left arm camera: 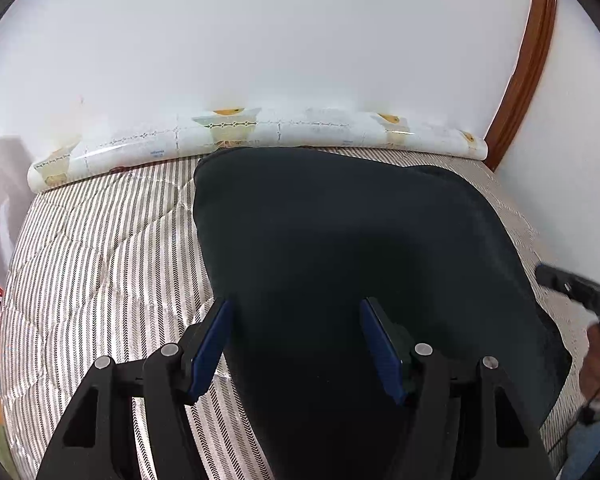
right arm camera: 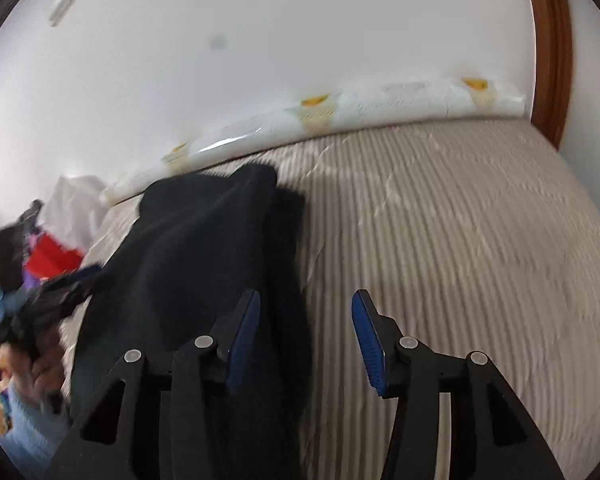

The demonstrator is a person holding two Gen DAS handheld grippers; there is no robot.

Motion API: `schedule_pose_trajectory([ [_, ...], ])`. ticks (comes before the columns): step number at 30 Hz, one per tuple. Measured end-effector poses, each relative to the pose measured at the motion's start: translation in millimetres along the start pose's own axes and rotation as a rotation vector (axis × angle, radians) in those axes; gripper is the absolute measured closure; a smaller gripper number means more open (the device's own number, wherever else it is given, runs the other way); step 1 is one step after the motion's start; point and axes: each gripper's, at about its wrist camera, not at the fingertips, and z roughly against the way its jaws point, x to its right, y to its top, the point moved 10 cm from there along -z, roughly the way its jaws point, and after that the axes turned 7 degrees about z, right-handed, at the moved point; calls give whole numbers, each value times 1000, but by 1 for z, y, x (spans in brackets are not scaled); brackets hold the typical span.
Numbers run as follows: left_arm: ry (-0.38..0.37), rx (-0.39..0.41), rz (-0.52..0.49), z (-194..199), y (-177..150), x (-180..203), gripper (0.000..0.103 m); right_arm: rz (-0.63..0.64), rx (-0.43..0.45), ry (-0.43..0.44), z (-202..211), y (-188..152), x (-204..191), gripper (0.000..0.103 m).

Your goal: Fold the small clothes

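Claws first: my left claw (left arm camera: 296,312) hangs with jaws apart over the near part of the dark navy folded cloth garment (left arm camera: 360,248), pads not pressing it. My right claw (right arm camera: 305,312) gapes too, nothing between its blue pads (right arm camera: 366,340), the garment's right edge just under its left finger. That garment lies flat on the grey-and-white striped quilted bed cover (left arm camera: 100,264). Beyond it, a long white patterned plastic roll (left arm camera: 260,132) runs along the white wall (left arm camera: 260,40), a brown wooden frame (left arm camera: 528,60) at right.

Garment (left arm camera: 340,260) on bed (left arm camera: 100,260); roll (left arm camera: 260,132) behind, against wall (left arm camera: 260,32).
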Motion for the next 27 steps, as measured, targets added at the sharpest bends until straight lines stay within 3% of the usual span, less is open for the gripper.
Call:
schedule_pose_trajectory([
  [4,-2,1,-6,1,-1,3,40,-44,6,120,5,-21,-21,55],
  [6,-8,1,-12,3,-1,5,40,-33,-11,96,-1,-27,-23,60],
  [8,-18,4,-16,5,-1,7,40,-43,-6,81,-4,-29,-22,81],
  [9,-19,6,-17,7,-1,8,40,-54,-1,98,-3,-29,-21,98],
  [14,-18,6,-20,8,-1,9,40,-63,184,145,31,-12,-22,100],
  [16,-15,7,-21,9,0,9,40,-43,210,111,34,-11,-25,100],
  [23,-16,15,-33,15,0,14,40,-35,126,25,23,-26,-16,95],
  [25,-28,15,-42,18,0,18,40,-56,99,50,28,-34,-11,92],
  [26,-28,20,-43,20,0,19,40,-68,99,65,32,-38,-10,89],
  [27,-32,23,-45,22,0,20,40,-84,99,77,35,-41,-9,78],
])
